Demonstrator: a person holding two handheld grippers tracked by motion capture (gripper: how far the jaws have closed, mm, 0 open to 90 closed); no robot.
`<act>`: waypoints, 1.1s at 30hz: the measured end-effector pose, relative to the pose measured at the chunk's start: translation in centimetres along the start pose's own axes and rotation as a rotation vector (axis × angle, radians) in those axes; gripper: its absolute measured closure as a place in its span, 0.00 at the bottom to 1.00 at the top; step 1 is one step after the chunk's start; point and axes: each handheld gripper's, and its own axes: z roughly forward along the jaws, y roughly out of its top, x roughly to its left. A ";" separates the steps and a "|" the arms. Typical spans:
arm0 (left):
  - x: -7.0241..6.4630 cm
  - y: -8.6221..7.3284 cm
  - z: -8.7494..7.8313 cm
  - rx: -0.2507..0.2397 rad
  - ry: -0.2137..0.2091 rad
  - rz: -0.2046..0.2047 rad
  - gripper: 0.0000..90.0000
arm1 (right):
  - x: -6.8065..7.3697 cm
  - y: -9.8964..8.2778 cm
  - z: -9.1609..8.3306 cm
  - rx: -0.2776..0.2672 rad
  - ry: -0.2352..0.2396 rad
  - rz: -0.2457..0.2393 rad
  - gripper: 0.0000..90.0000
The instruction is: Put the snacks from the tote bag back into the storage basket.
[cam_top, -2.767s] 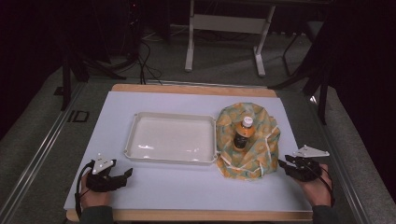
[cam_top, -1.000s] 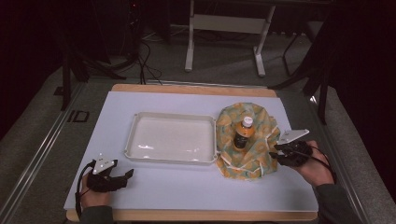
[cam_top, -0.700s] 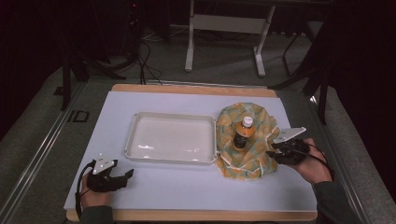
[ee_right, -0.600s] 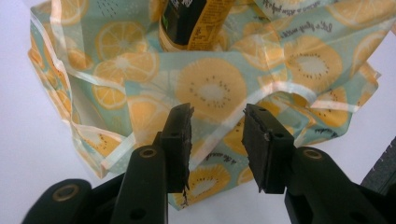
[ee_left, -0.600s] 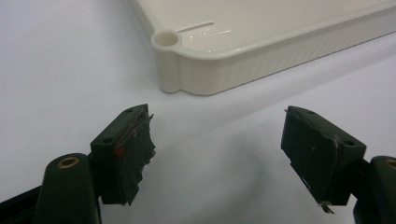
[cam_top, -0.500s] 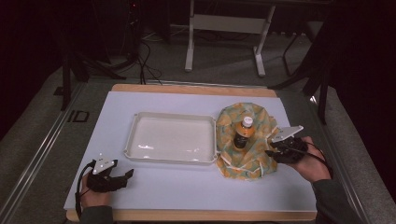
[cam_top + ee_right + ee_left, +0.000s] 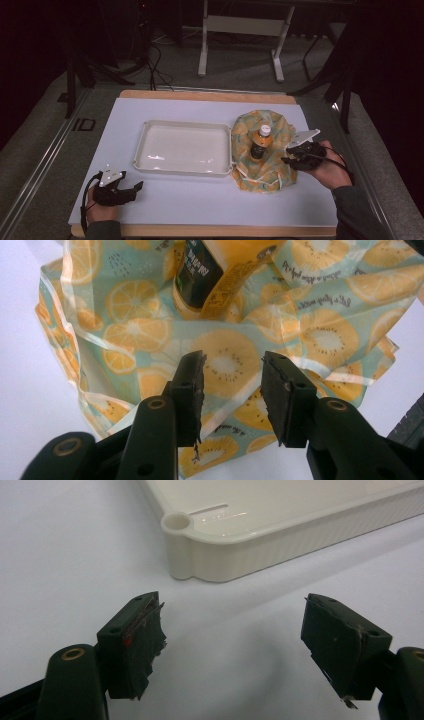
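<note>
Jaws on the right gripper (image 7: 232, 390) stand a little apart and have just been opening; patterned cloth (image 7: 260, 150) lies behind the gap, nothing pinched between the pads as far as I can tell. Cloth is spread on the surface (image 7: 210, 200) right of the tray (image 7: 182, 147), bunched up around a bottle (image 7: 260, 142) standing upright in its middle, probably to wrap or unwrap it. Right gripper sits at the cloth's right edge, likely lining up for a fold. Left gripper (image 7: 116, 187) rests near the surface's front-left corner, jaws wide apart and empty, pointed at the tray's corner (image 7: 177, 525), out of the way.
</note>
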 end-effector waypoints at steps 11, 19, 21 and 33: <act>0.0 0.0 0.0 -0.001 -0.005 -0.004 0.28 | -0.3 1.1 0.2 0.029 0.001 -0.035 0.67; 0.0 0.0 0.0 0.002 -0.005 -0.003 0.28 | -0.6 1.8 0.1 0.025 0.004 -0.041 0.67; 0.0 0.0 0.0 0.002 -0.005 -0.001 0.28 | -0.6 2.0 0.1 0.026 0.005 -0.045 0.67; 0.0 0.0 0.0 0.003 -0.005 -0.001 0.28 | -1.0 3.5 -0.1 0.017 0.003 -0.056 0.67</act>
